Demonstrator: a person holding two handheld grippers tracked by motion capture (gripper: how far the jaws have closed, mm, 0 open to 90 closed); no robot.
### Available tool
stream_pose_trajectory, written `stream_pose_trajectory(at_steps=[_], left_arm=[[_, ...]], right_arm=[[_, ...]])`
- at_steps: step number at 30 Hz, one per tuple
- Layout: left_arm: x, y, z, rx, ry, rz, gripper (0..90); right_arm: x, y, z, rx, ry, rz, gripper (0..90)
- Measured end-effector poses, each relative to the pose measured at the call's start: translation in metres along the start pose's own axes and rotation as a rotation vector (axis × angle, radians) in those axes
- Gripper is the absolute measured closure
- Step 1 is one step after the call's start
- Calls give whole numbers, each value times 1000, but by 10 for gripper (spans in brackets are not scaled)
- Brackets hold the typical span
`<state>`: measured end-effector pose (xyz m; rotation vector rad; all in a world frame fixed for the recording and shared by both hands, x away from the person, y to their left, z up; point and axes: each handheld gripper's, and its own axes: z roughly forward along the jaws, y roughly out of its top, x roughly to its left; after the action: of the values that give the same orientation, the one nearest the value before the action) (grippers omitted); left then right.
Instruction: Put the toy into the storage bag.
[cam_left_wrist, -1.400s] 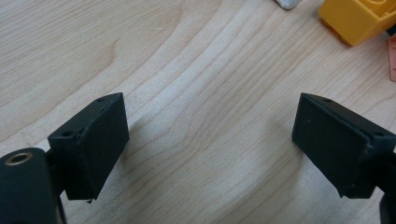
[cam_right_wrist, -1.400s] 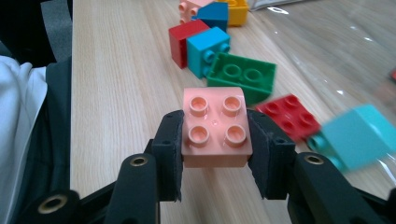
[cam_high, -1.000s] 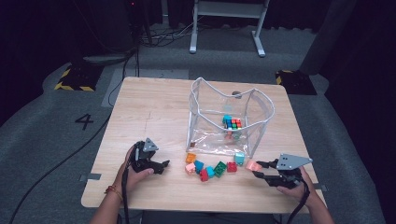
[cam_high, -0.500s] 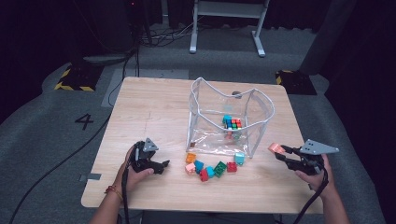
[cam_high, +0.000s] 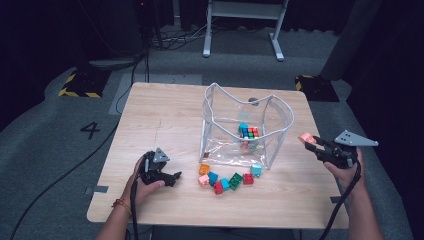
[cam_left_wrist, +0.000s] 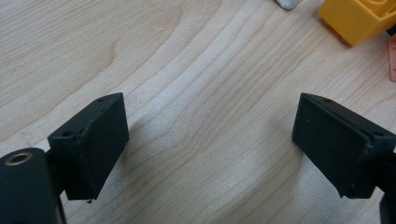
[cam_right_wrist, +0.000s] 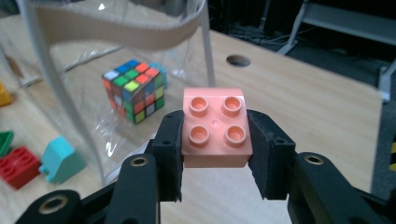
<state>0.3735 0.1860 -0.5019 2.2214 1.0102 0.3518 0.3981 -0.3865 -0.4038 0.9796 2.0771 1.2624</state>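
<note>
Right claw (cam_right_wrist: 215, 154): your jaws are clamped on the pink brick (cam_right_wrist: 215, 127), one pad against each side wall, four studs facing the camera. Position: held in the air off the table's (cam_high: 165, 115) right edge, to the right of the clear bag (cam_high: 245, 125) and apart from it.

Left claw (cam_high: 172, 176): your jaws stand apart with bare wood between them; it rests low on the table, left of the loose bricks (cam_high: 227, 179).

Clear bag: upright, mouth open, a colour cube (cam_right_wrist: 133, 88) inside on its floor.

Loose bricks: clustered on the table just in front of the bag.
</note>
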Motion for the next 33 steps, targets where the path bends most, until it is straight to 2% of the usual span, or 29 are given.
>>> stream_pose_trajectory(at_steps=[3, 4, 6, 8, 10, 13, 18, 19, 23, 24, 26, 29, 33], left_arm=[[0, 0, 0, -3, 1, 6, 110], [0, 0, 0, -3, 1, 6, 110], [0, 0, 0, -4, 1, 5, 110], [0, 0, 0, -4, 0, 5, 110], [0, 0, 0, 0, 2, -1, 110], [0, 0, 0, 0, 0, -1, 110], [0, 0, 0, -3, 0, 4, 110], [0, 0, 0, 0, 2, 0, 110], [0, 0, 0, -1, 0, 2, 110], [0, 0, 0, -3, 1, 3, 110], [0, 0, 0, -2, 2, 1, 110], [0, 0, 1, -6, 3, 9, 109], [0, 0, 1, -6, 3, 9, 109]], right_arm=[[-5, 16, -1, -22, 0, 13, 592], [-5, 16, -1, -22, 0, 13, 592], [-8, 33, -1, -29, -23, -20, 591], [-8, 37, -1, -32, -17, -17, 592], [-10, 52, 1, -39, -22, -28, 592], [-11, 65, 4, -40, -24, -41, 591], [-10, 83, 8, -54, -18, -55, 592], [-11, 92, 11, -54, -9, -57, 592], [-10, 102, 14, -49, -4, -53, 591], [-9, 111, 18, -45, 0, -67, 592], [-9, 114, 19, -42, -2, -73, 592], [-6, 131, 26, -44, 7, -98, 591], [-3, 146, 32, -52, 33, -103, 591]])
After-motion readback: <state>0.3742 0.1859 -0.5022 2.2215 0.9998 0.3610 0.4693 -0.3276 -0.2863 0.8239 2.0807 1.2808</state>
